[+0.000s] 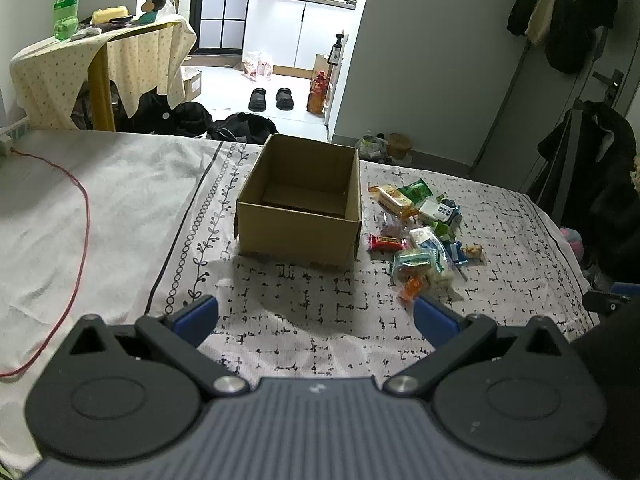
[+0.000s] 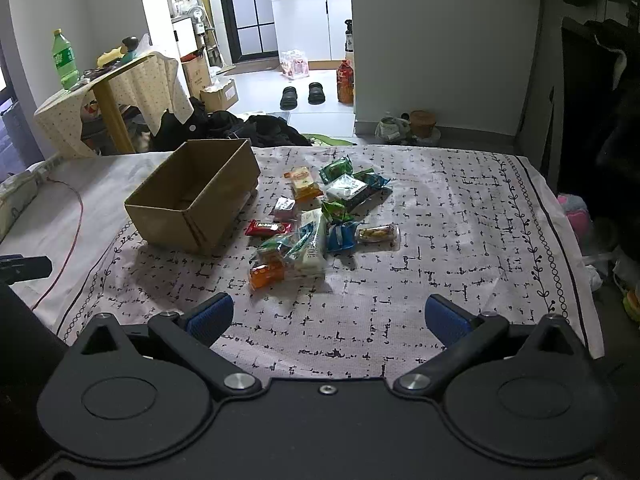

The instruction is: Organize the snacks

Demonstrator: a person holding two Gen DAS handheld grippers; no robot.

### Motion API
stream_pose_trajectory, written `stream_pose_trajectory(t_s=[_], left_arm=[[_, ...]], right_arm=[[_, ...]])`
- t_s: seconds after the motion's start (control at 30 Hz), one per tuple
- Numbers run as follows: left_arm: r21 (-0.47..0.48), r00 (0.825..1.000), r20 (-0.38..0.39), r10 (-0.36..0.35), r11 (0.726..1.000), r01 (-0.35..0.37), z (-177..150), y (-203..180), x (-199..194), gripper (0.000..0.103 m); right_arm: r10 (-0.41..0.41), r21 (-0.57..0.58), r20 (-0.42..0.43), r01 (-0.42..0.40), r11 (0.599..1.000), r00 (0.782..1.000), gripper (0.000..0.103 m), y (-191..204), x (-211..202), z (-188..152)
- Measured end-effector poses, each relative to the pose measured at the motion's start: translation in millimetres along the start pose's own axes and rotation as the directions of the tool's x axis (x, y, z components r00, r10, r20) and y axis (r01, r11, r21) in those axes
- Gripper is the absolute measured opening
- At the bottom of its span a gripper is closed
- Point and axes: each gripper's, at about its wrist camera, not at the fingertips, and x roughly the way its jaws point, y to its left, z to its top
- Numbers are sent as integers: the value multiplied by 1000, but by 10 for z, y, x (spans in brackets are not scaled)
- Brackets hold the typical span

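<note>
**Both grippers spread wide above a patterned cloth, snacks loose beside an open box**

Left gripper (image 1: pixel 316 314) hovers over the patterned cloth (image 1: pixel 304 320) with its blue-padded fingers (image 1: pixel 198 314) spread wide apart and nothing between them. Right gripper (image 2: pixel 328 316) is released in the same way, fingers far apart, grasping nothing, low over the near part of the same cloth (image 2: pixel 440 220).

An open cardboard box (image 1: pixel 298 224) stands on the cloth and serves as the landmark. Only its bare cardboard floor shows inside. From the left wrist camera it sits straight ahead of the left gripper, well apart from it.

Just to the right of the box lies a loose pile of snacks (image 2: pixel 320 216), all on the cloth and outside the box. Closest to the box is a red wrapped bar (image 2: pixel 267 227), lying flat near its lower right corner. Beyond that, further from the box, are a white packet (image 2: pixel 312 246), an orange packet (image 2: pixel 266 272) at the near edge of the pile, a blue packet (image 2: pixel 340 237) and a clear-wrapped snack (image 2: pixel 378 234) at the pile's far right. At the back of the pile are green packets (image 2: pixel 335 169) and a yellow-orange packet (image 2: pixel 305 183).

Left of the box, a thin red cord (image 1: pixel 82 216) curves across plain white bedding. Behind the box, beyond the edge of the cloth, a small draped table holds a green bottle (image 1: pixel 66 0), and a pair of black shoes (image 1: pixel 272 99) sits on the pale floor.
</note>
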Motion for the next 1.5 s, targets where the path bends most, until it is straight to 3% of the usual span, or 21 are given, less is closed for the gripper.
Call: stream_pose_trajectory(t_s=[0.9,1.5], left_arm=[[17,1000,25,-13,1000,12,49,0,14,103],[70,998,-16,-65,995,66,261,29,434,103]], right_arm=[[-12,-31,8,12,999,1000,103,71,2,11],[-6,-40,6,6,999,1000,103,-27,156,72]])
